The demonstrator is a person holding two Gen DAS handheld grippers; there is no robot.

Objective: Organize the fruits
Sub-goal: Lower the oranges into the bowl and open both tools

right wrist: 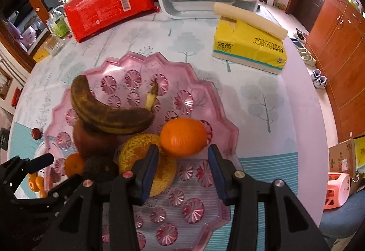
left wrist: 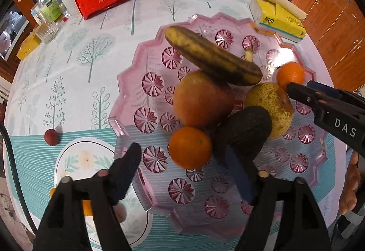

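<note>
Fruits crowded the pink tray [right wrist: 225, 127]; my right gripper [right wrist: 183, 159] (wide apart) could nudge the mandarin [right wrist: 183, 137] off its rim.

My left gripper [left wrist: 182, 159] was wide too, holding nothing.

Both the left gripper [left wrist: 182, 159] and the right gripper [right wrist: 183, 160] are matte black with blue pads on the inner faces of the fingers [right wrist: 148, 171], round silver and copper-coloured screws, and white letters "DAS" on the right one's side.
</note>
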